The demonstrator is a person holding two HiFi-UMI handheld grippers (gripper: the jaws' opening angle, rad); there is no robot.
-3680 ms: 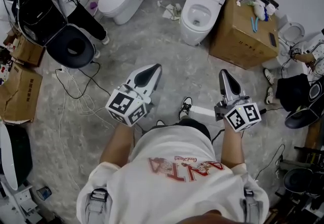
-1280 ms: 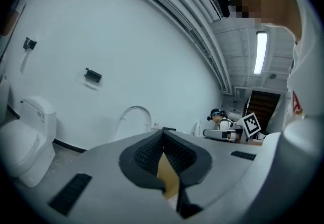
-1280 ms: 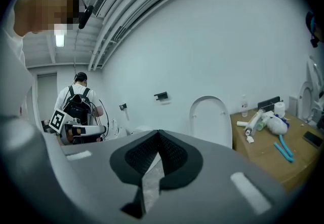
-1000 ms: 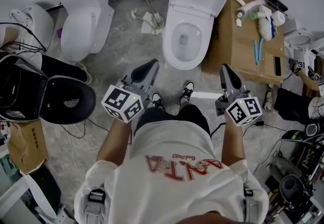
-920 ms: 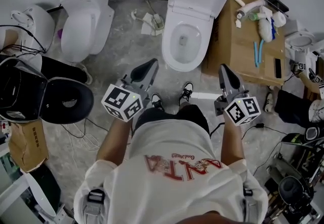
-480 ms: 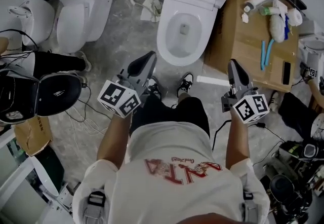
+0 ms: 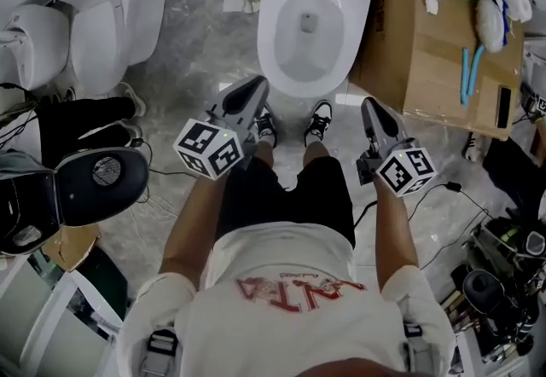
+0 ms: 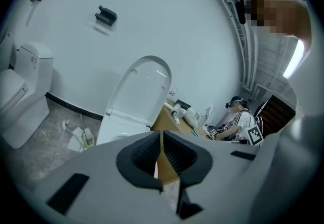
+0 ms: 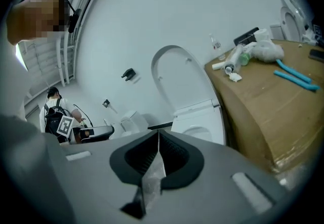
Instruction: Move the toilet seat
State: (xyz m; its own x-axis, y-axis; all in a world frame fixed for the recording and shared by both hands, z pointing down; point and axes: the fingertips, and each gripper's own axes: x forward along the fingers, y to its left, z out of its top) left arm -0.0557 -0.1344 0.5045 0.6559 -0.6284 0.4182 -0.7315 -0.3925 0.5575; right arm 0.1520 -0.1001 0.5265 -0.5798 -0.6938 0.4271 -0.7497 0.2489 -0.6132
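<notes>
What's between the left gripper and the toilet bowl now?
Only a strip of bare grey floor, as the head view shows. The left gripper, jaws shut and empty, points toward the toilet bowl.

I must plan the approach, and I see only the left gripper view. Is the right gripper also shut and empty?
Observer: Yes. In its own view the right gripper has its jaws together, with nothing between them.
Operator: Does either gripper touch the toilet?
Observer: No. In the head view the left gripper and the right one are both short of the toilet, near the person's shoes.
</notes>
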